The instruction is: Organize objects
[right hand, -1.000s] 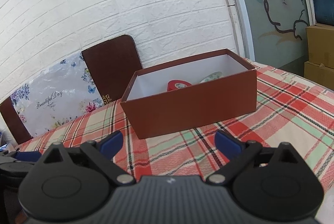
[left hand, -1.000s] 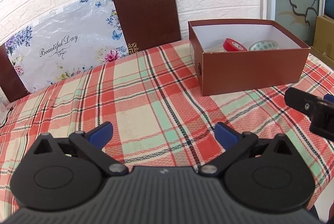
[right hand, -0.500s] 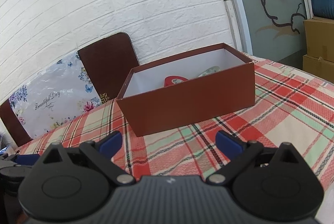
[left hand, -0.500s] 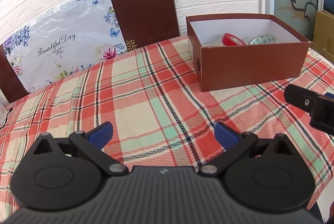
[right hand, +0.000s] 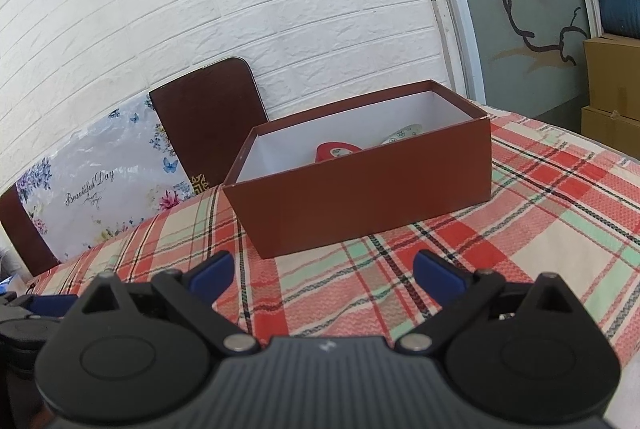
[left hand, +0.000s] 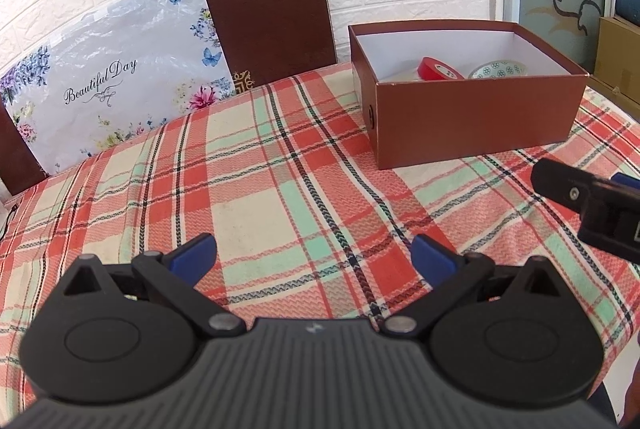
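Brown cardboard box (left hand: 476,121) on plaid tablecloth (left hand: 256,189), holding red tape roll (left hand: 439,69) and patterned bowl (left hand: 498,71).
Left view alone shows the bowl's interior; left gripper (left hand: 314,255) and right gripper (right hand: 322,271) spread, empty, slightly farther back than before.

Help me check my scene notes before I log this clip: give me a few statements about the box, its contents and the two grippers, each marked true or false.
1. The brown box stands open, with no lid on it. True.
2. A red tape roll lies inside the box. True.
3. The left gripper is shut on the tape roll. False: its jaws are apart and hold nothing; the roll is in the box.
4. The patterned bowl sits on the plaid tablecloth outside the box. False: it is inside the box, beside the tape roll.
5. The right gripper is open and empty, above the tablecloth in front of the box. True.
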{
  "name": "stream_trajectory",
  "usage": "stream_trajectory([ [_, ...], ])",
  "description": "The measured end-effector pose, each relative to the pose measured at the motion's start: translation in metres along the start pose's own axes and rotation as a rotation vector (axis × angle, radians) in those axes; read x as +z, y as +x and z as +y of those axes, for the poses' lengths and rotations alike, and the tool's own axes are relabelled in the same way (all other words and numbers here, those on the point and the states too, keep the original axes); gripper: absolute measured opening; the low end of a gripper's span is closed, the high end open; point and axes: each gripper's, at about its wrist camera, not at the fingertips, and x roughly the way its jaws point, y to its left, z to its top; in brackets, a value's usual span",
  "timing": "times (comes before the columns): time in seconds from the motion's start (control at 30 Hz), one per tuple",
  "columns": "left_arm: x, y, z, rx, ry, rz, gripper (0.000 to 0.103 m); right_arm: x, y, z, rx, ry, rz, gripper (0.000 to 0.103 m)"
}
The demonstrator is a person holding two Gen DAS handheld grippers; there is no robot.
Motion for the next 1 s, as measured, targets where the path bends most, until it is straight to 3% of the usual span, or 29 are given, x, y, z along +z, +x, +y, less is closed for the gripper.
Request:
stream_trajectory([
  [1.0, -0.0029, 0.007, 0.0071, -0.025, -0.049, 0.048, 0.103, -0.0042, 0.0008, 0.0054, 0.01, -0.02, 0.012, 0.1],
])
